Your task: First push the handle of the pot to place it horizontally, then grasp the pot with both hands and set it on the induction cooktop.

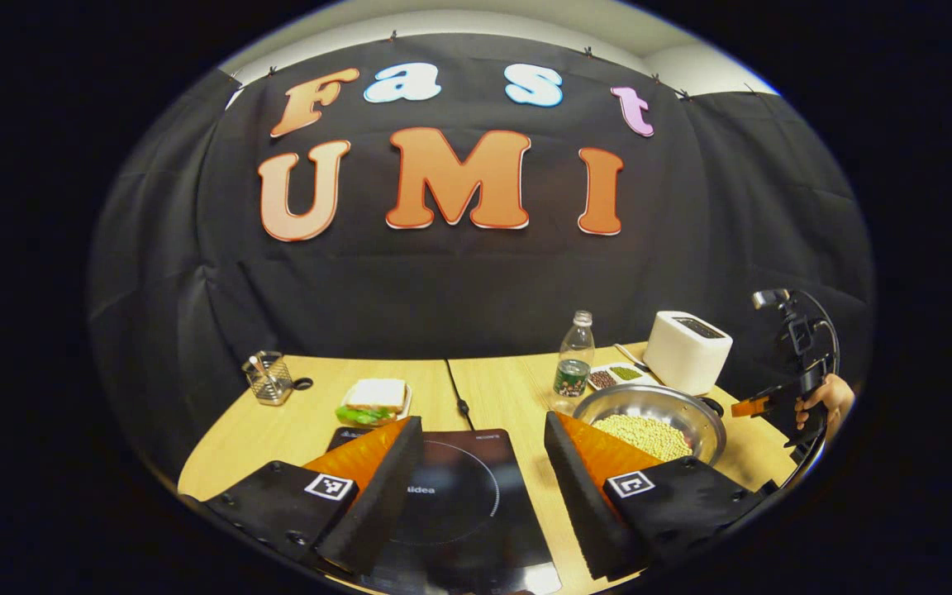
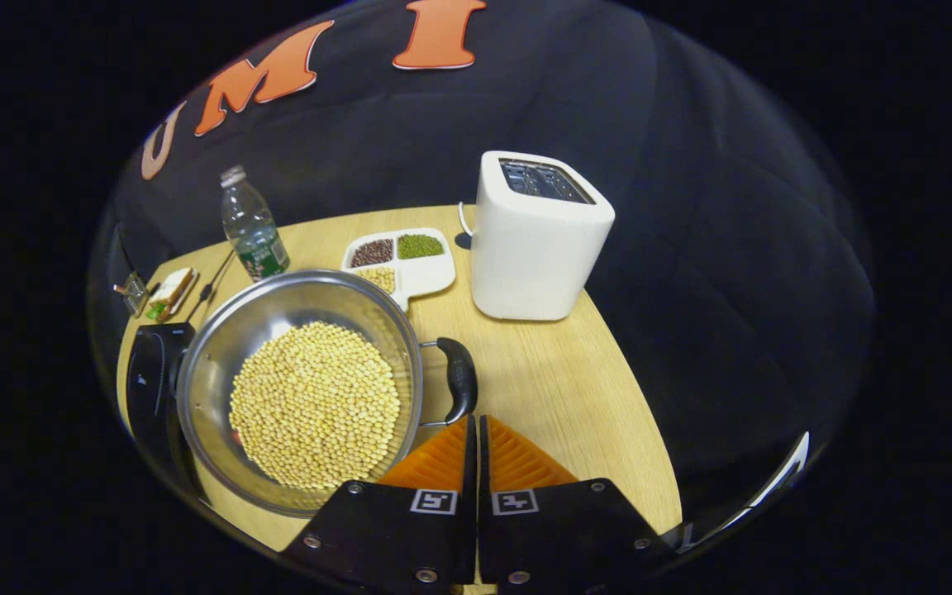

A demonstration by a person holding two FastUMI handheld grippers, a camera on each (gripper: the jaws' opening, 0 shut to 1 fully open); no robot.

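Left gripper view: the left gripper [image 1: 483, 463] hovered with its jaws wide apart above the cooktop [image 1: 455, 504], which lay flat on the tabletop [image 1: 294, 426]. The pot [image 1: 654, 421], filled with pale beans [image 1: 643, 435], stood on the tabletop just right of the cooktop, not on it. Behind the pot stood a bottle [image 1: 574, 354], a divided tray [image 1: 615, 376] and a toaster [image 1: 688, 350]. A sandwich [image 1: 374, 401] on a plate and a wire holder [image 1: 268, 378] sat farther left. At the right edge a hand [image 1: 825, 398] held the right gripper [image 1: 750, 406] near the pot's far side.

Right gripper view: the right gripper [image 2: 475, 426] had its fingers pressed together with nothing between them, the tips just beside the pot's handle [image 2: 460, 377]; contact could not be confirmed. The pot [image 2: 220, 364] stood on the tabletop [image 2: 575, 388] with the handle toward the gripper. The cooktop [image 2: 149, 372] lay beyond the pot's far rim. The toaster [image 2: 535, 235], tray [image 2: 430, 268] and bottle [image 2: 251, 225] stood behind.
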